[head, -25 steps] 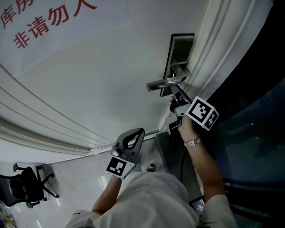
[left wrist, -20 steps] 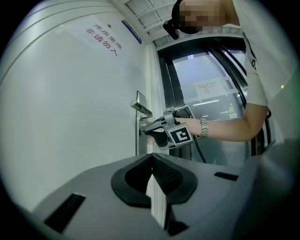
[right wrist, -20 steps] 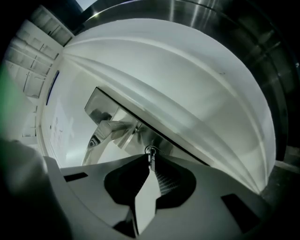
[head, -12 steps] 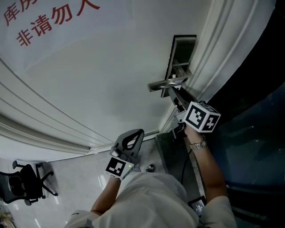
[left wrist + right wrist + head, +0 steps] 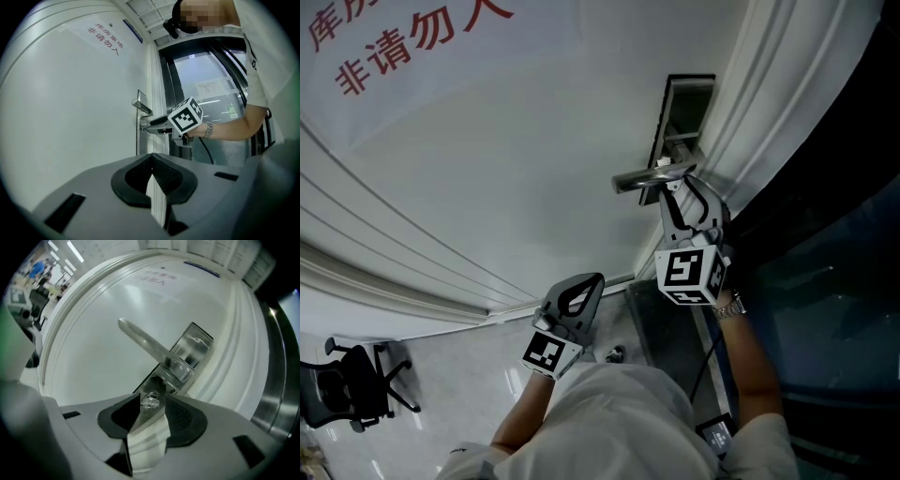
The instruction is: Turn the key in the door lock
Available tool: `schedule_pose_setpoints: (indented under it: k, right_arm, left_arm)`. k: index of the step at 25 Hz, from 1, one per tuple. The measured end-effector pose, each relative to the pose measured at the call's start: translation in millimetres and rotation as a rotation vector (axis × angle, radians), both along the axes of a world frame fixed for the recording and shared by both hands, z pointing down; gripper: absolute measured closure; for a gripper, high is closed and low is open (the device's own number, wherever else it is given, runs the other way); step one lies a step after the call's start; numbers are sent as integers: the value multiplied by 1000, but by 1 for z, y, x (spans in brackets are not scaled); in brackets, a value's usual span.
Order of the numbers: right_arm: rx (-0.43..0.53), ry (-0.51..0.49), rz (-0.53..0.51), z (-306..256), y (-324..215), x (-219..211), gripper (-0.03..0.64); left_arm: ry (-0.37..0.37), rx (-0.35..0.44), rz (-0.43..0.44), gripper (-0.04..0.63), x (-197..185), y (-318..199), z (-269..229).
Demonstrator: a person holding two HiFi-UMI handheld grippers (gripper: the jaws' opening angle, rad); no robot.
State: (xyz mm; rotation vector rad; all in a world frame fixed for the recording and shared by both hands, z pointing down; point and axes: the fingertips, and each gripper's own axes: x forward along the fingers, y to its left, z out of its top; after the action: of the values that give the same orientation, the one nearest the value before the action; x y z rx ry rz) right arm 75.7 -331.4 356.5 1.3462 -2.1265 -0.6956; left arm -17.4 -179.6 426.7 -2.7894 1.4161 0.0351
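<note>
Head view: a white door [image 5: 487,169] was seen from steeply above, with red characters [image 5: 403,47] printed on a sheet near its upper left corner. Near the door's right edge, beside the moulded frame [image 5: 769,84], a metal lock plate [image 5: 680,112] was fixed, and a lever handle [image 5: 652,174] stuck out from it towards the left.

The right arm was stretched forward, a wristwatch [image 5: 729,306] worn on the bare forearm. The right gripper [image 5: 678,190] was held up to the lock plate just under the handle, with its marker cube [image 5: 687,273] turned to face the camera.

In the right gripper view, the key [image 5: 151,401] was seen seated in the lock, just below the hub of the handle. Its round head stood between the jaw tips. The jaws had just been opening and stood apart, so the key was flanked by the pads but not pressed by them.

The left arm was kept bent and low, close to the person's body, well apart from the handle. The left gripper [image 5: 592,279] was pointed level towards the door. In the left gripper view its jaw tips were brought together with nothing caught between them.

An office chair [image 5: 356,389] was visible on the floor at the lower left.
</note>
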Motion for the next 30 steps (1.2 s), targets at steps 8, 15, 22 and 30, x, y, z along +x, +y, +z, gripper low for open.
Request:
schedule_pose_setpoints:
  k: [8,15,22,30]
  right_arm:
    - [139,362,36,18,-5,-4,476]
    - [125,343,60,13,-12,-6,500]
    - [122,303,66,13,-12,-6,504]
    - [65,163,80,10,-12,-5,511]
  left_arm:
    - [2,-1,-15,591,-6,0,0]
    - [9,0,-23,592,-9,-2,0]
    - [12,-7,-19,592,-8,-4,3]
    - [14,1,-16,592,-10,-4,0]
